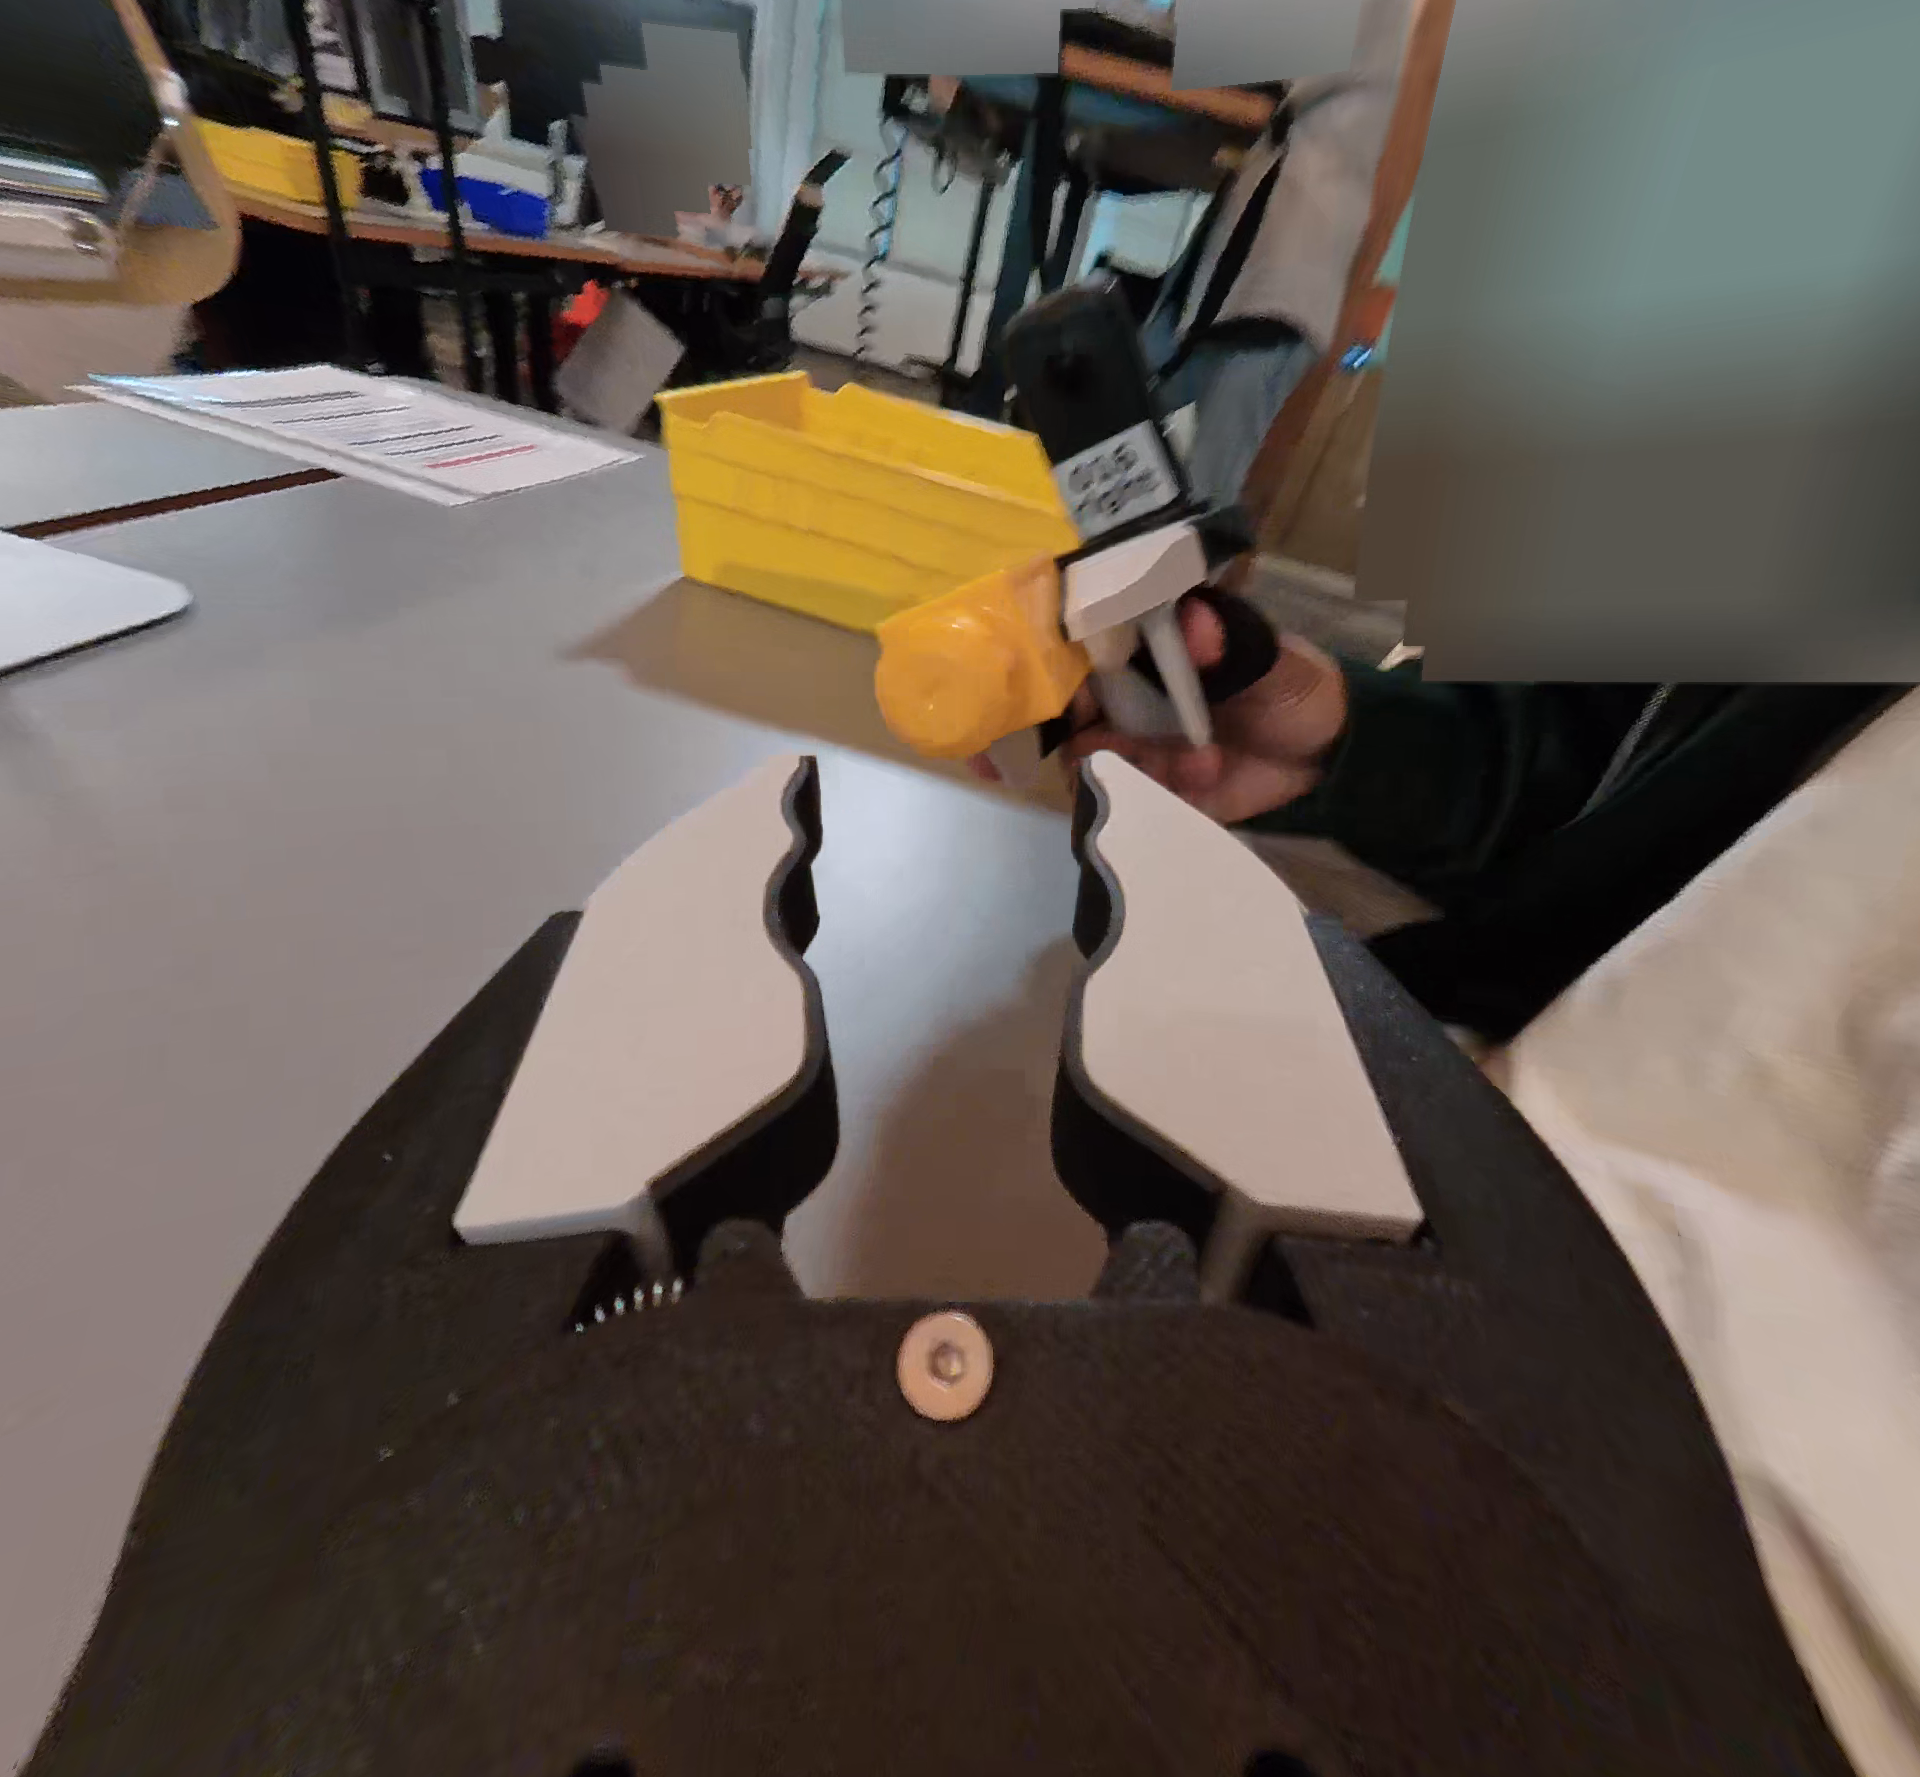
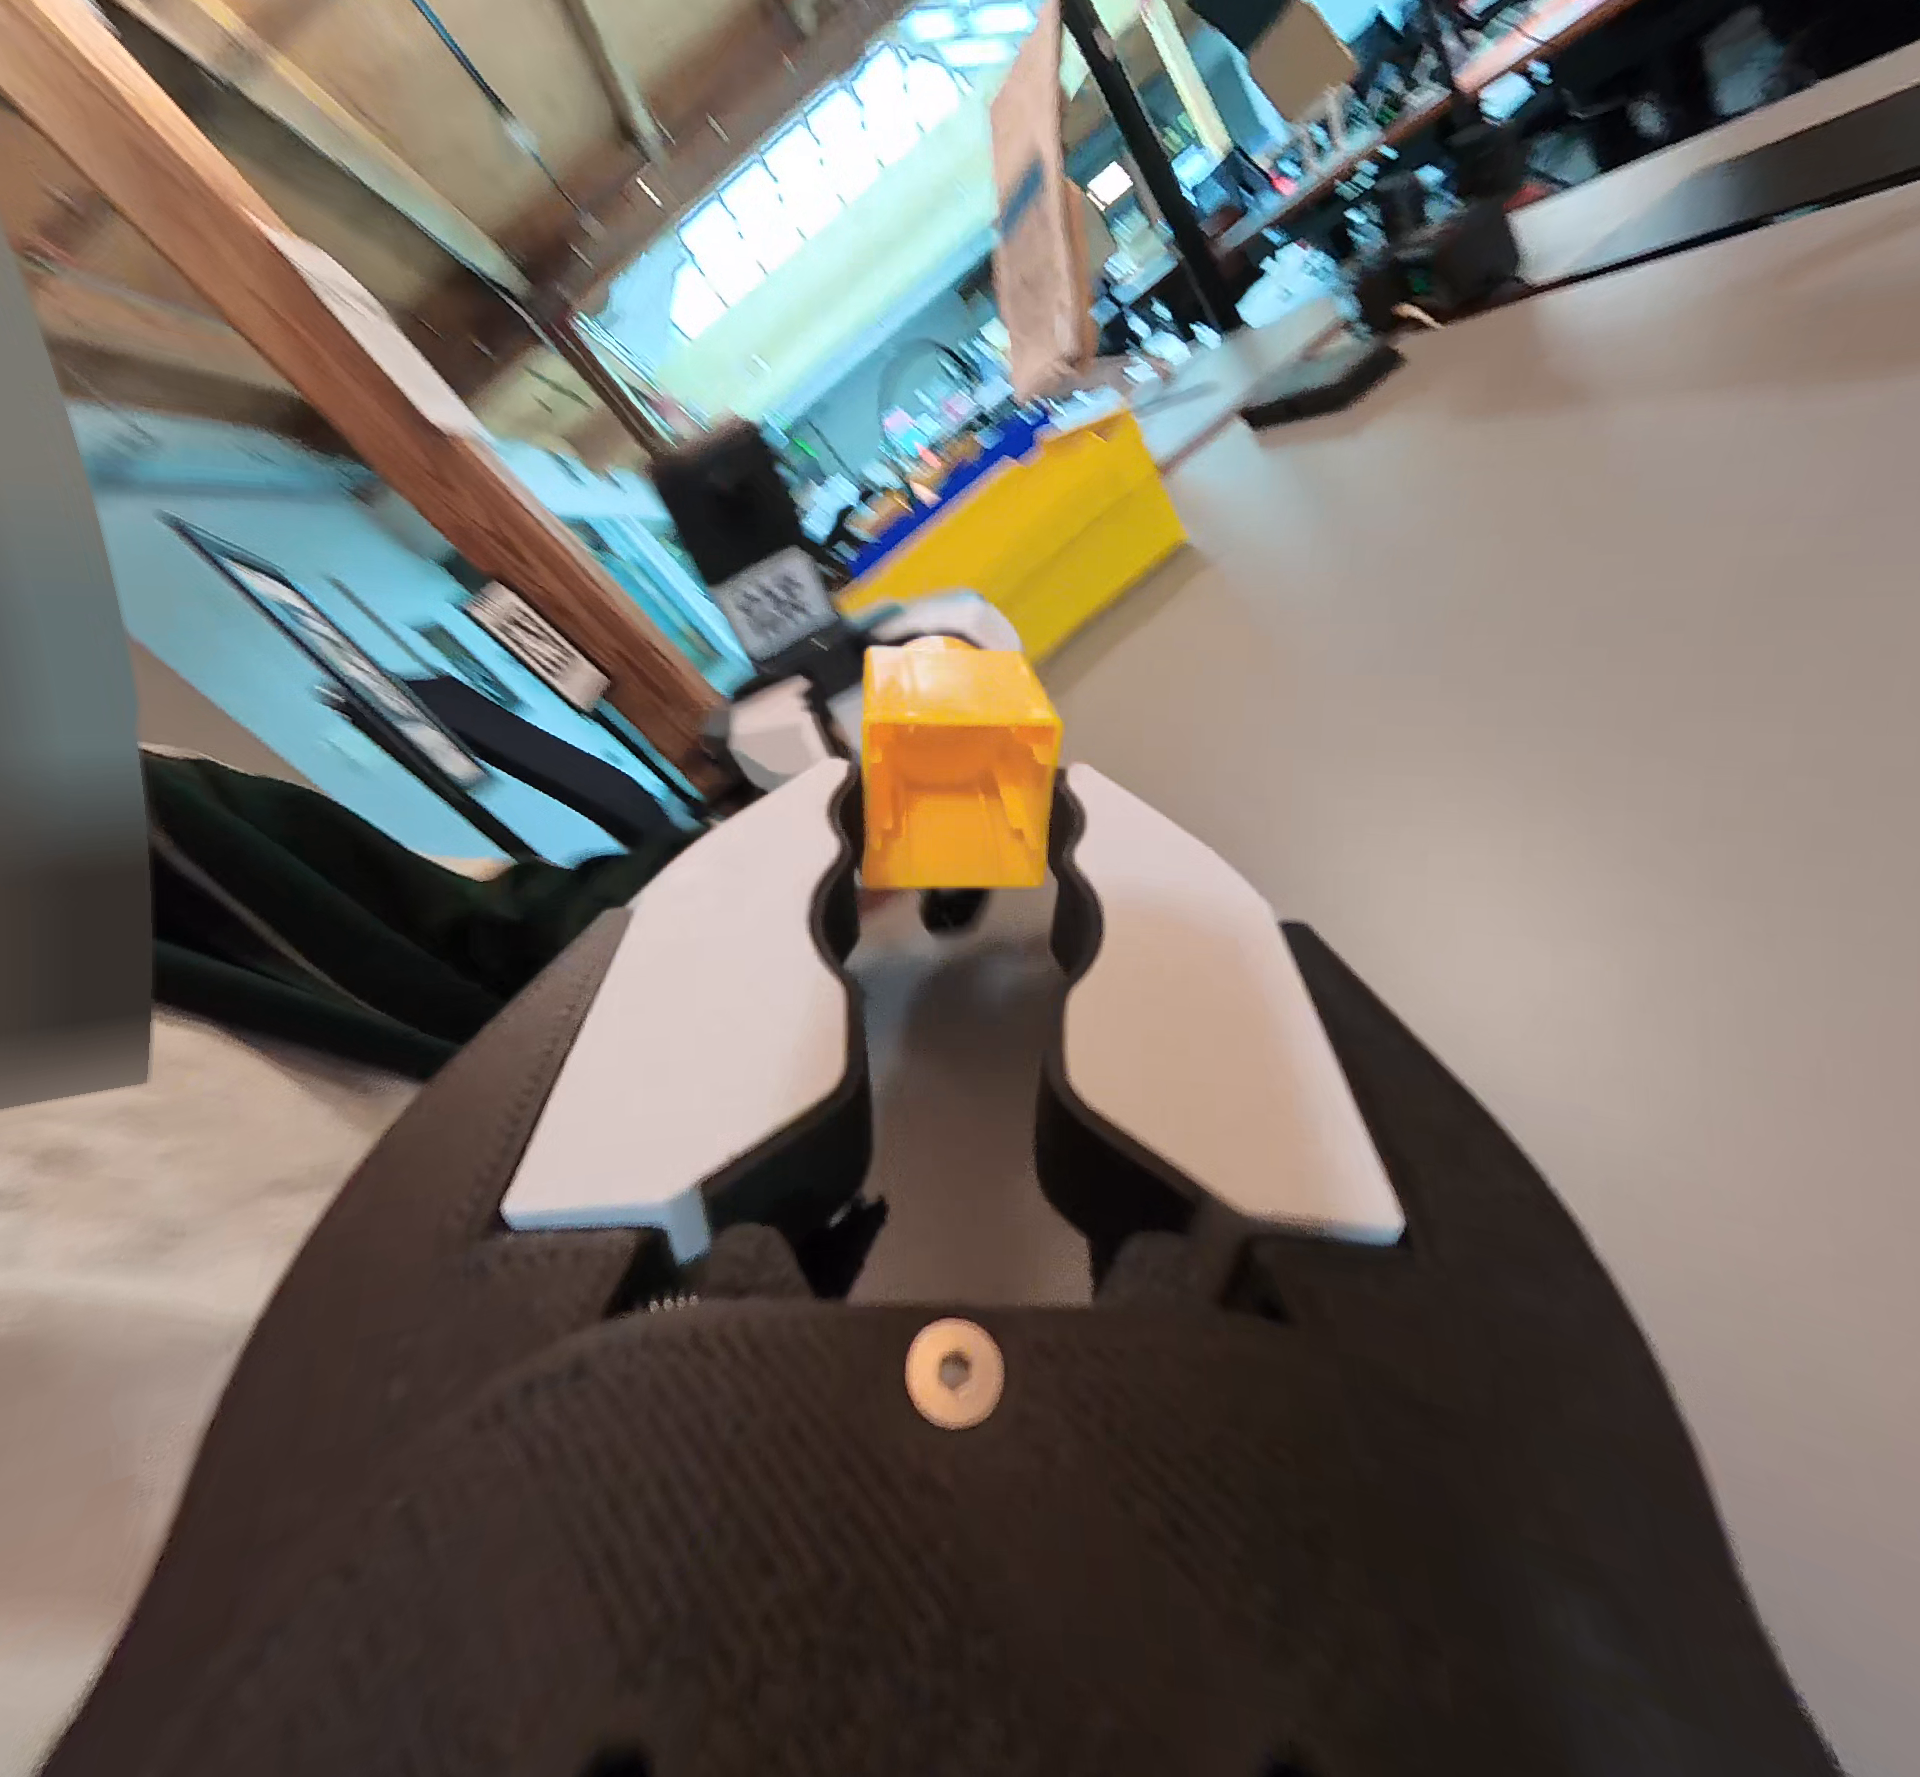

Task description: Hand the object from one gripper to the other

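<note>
A yellow plastic block (image 2: 961,782), hollow and square at the end facing me, is clamped between the tips of my right gripper (image 2: 958,828). In the left wrist view the block (image 1: 971,673) shows a round knob end and is held above the table by the right gripper (image 1: 1049,667), with a hand (image 1: 1257,730) behind it. My left gripper (image 1: 945,787) is open and empty. Its tips sit just below and in front of the block, apart from it. In the right wrist view the left gripper (image 2: 852,683) shows blurred just beyond the block.
A yellow bin (image 1: 831,501) stands on the grey table (image 1: 312,792) behind the block; it also shows in the right wrist view (image 2: 1081,522). Printed sheets (image 1: 364,428) lie at the far left. A sleeve and light cloth (image 1: 1662,1156) fill the right side. There is about 5 cm between the tips of the two grippers.
</note>
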`<state>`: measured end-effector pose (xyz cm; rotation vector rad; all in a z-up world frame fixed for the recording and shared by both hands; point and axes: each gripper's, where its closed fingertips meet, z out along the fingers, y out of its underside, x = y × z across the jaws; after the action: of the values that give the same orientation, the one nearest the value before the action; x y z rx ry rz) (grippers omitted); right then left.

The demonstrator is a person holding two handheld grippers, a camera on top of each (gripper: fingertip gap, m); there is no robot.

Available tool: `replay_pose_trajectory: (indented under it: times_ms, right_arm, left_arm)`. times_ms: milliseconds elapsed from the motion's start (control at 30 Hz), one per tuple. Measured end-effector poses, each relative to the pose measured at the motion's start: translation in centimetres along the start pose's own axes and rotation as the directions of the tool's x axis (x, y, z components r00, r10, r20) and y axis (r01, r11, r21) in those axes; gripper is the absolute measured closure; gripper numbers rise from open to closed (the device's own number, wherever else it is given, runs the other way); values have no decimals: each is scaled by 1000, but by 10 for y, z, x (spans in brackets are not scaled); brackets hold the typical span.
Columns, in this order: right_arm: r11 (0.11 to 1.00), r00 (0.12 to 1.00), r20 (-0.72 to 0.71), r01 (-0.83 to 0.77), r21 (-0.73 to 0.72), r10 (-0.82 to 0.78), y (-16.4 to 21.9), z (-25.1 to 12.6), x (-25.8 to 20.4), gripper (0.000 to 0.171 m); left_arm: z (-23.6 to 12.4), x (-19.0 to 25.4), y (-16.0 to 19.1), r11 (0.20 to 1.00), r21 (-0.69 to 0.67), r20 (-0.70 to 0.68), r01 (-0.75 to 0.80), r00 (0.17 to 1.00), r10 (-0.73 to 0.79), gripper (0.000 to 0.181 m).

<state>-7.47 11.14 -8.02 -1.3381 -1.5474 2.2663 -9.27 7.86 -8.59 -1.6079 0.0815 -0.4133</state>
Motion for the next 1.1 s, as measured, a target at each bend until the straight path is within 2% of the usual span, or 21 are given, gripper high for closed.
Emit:
replay_pose_trajectory:
  times_ms: [133,267,333,600,700,833,900,1000,1100]
  right_arm:
    - [991,990,-102,86,-102,-97,12,2,8,137]
    - [969,968,-186,131,-207,-171,24,4,17,137]
    - [954,953,-214,156,-257,-214,29,4,20,137]
    - [889,906,-248,226,-399,-342,46,10,21,137]
    - [882,899,-258,229,-412,-353,48,11,20,137]
    - [899,910,-253,220,-379,-330,44,14,18,137]
    - [911,922,-215,239,-335,-321,39,17,12,128]
    - [939,929,-173,298,-173,-327,15,18,0,105]
    - [931,920,-144,362,-44,-364,-5,12,-9,95]
  left_arm:
    - [0,-14,16,957,-192,141,-219,959,247,137]
    - [1,-19,35,781,-425,154,-458,813,561,138]
    - [2,-19,42,687,-499,124,-527,742,659,142]
    - [8,-19,63,472,-643,28,-603,597,802,148]
    - [7,-20,65,430,-668,14,-607,568,823,153]
    - [6,-23,63,446,-674,36,-588,578,816,152]
    - [5,-23,59,481,-654,60,-584,593,803,153]
    - [5,-24,53,625,-582,122,-521,703,700,153]
    - [8,-13,41,842,-396,134,-367,884,448,153]
